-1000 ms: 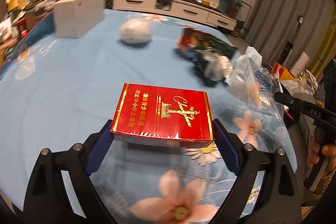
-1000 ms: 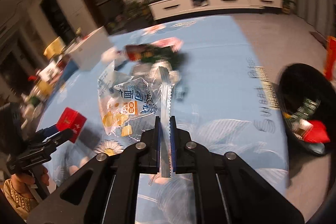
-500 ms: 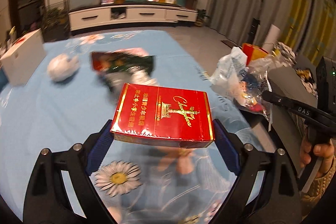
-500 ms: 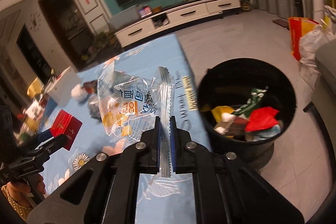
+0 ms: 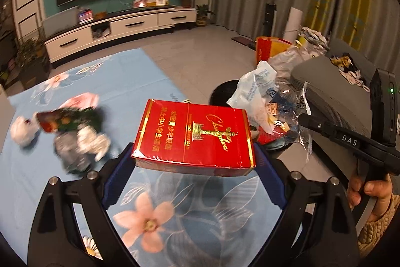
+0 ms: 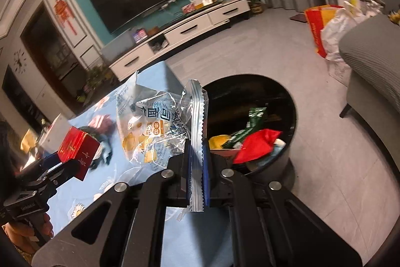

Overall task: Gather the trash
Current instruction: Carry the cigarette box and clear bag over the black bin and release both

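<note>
Left wrist view: left hand-held gripper (image 5: 193, 162) clamps a glossy red box (image 5: 193, 135) with gold lettering. Right hand-held gripper (image 6: 197, 164) pinches a crinkled clear wrapper (image 6: 155, 126); worktop litter (image 5: 72, 131) is blurred.

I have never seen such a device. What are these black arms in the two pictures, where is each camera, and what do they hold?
No robot: a person holds a two-finger gripper in each hand, with a camera looking along the fingers. The left gripper clamps a red box. The right gripper is shut on a clear plastic wrapper, near a black trash bin that already holds trash. More crumpled trash lies on the blue flowered cloth.
</note>
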`<state>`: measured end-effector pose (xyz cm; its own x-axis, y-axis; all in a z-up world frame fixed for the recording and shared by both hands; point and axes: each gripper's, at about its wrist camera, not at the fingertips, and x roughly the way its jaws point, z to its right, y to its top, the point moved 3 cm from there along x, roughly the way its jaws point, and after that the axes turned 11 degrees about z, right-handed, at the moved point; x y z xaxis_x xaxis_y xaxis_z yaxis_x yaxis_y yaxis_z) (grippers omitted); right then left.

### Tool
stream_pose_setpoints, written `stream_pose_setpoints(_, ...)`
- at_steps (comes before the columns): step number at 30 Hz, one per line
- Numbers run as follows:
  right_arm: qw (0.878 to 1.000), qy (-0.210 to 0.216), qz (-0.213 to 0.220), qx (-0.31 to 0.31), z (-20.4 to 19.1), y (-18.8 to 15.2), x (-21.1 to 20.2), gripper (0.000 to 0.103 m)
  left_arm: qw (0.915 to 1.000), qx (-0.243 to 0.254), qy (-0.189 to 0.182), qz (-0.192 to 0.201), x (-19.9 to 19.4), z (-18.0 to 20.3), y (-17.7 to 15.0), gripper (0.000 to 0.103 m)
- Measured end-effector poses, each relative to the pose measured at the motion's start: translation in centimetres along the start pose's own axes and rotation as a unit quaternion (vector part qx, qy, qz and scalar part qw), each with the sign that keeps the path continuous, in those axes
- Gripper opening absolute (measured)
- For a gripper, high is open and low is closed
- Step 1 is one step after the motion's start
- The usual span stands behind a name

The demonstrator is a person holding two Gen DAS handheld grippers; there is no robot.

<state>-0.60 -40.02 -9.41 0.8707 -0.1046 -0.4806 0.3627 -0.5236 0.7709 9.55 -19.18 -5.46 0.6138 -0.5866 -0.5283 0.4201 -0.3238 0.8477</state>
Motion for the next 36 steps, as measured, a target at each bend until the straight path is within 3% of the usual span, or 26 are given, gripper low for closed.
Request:
stream_pose_setpoints(9, 0.999, -0.036, 0.009, 0.019, 3.3, 0.2, 0.3, 0.009, 0.9993, 0.032, -0.019, -0.009, 4.2, 3.7, 1.3, 0.091)
stream_pose_setpoints(26, 0.996, -0.087, 0.01, 0.014, 5.7, 1.3, 3.1, 0.01, 0.9961, 0.077, -0.029, -0.031, 11.2, 7.2, 2.1, 0.091)
stream_pose_setpoints(28, 0.996, -0.091, 0.008, 0.014, 5.9, 1.3, 3.4, 0.016, 0.9959, 0.079, -0.027, -0.034, 11.7, 7.4, 2.1, 0.091)
stream_pose_setpoints(32, 0.995, -0.094, 0.009, 0.026, 6.0, 1.3, 3.5, 0.046, 0.9963, 0.071, -0.025, -0.042, 12.5, 6.7, 1.7, 0.093)
stream_pose_setpoints(36, 0.995, -0.094, 0.016, 0.033, 6.2, 1.5, 3.0, 0.054, 0.9977, 0.051, -0.028, -0.035, 11.9, 5.6, 1.6, 0.1)
